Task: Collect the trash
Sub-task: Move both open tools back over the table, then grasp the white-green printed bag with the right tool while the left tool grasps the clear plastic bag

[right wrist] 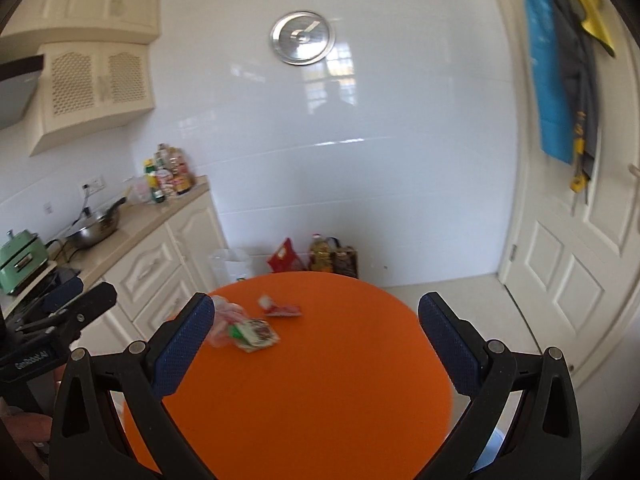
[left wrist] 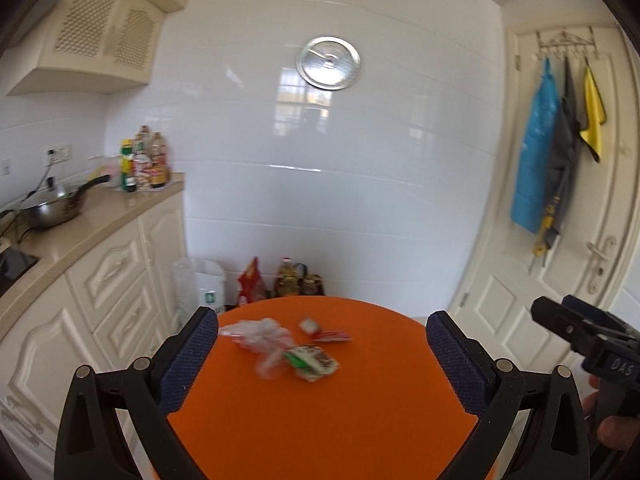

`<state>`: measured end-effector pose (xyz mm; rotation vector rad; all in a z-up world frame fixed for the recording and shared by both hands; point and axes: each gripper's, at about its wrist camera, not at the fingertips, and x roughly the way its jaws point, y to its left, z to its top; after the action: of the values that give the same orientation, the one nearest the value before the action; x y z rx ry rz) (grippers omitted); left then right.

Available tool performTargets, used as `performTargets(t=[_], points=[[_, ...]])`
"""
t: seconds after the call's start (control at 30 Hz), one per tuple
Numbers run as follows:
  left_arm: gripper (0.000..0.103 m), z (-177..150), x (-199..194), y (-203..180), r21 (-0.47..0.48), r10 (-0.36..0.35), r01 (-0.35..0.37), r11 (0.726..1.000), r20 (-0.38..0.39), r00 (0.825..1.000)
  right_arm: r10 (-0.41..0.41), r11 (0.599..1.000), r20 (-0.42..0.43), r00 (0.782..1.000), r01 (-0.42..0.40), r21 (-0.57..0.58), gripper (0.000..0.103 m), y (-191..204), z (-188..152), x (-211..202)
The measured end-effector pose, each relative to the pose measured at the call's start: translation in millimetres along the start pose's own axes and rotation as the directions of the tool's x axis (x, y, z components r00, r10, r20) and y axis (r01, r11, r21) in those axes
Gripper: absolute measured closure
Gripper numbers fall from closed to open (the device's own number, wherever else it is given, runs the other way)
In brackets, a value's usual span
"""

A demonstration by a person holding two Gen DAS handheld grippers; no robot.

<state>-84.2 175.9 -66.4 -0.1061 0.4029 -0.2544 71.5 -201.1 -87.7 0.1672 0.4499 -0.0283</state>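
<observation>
White tiled wall (left wrist: 340,184) fills the far side, white door (left wrist: 560,240) on the right, counter (left wrist: 100,216) on the left with a wok (left wrist: 52,208) and bottles (left wrist: 144,164). Near us, a round orange table (left wrist: 320,400). On its far left part lies the trash: a crumpled clear plastic wrap (left wrist: 264,336), a printed wrapper (left wrist: 316,362) touching it, and a small red-and-white packet (left wrist: 320,330) just beyond. Left gripper (left wrist: 322,356) spread wide, nothing between the pads, hanging above the table and tilted down toward the trash. Right gripper (right wrist: 316,350) likewise wide open and empty, off to the right, apart from the trash.
</observation>
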Motion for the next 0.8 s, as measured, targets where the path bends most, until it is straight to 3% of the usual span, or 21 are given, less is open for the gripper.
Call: performTargets(t=[0.23, 0.4, 0.67, 0.8], points=[[0.001, -36, -22, 8, -0.066, 0.096, -0.097, 0.993, -0.021, 0.995, 0.106, 0.989, -0.030, 0.994, -0.109, -0.102, 0.000, 57, -7, 21], [0.001, -38, -12, 2, -0.102, 0.120, -0.125, 0.987, -0.059, 0.991, 0.128, 0.981, -0.080, 0.989, -0.138, -0.135, 0.000, 80, -17, 42], [0.001, -23, 40, 0, -0.121, 0.109, -0.125, 0.985, -0.135, 0.985, 0.086, 0.977, -0.208, 0.974, -0.123, -0.173, 0.000, 89, -35, 107], [0.001, -18, 81, -2, -0.125, 0.101, -0.126, 0.984, -0.191, 0.976, 0.068, 0.974, -0.330, 0.941, -0.133, -0.181, 0.000, 85, -58, 162]])
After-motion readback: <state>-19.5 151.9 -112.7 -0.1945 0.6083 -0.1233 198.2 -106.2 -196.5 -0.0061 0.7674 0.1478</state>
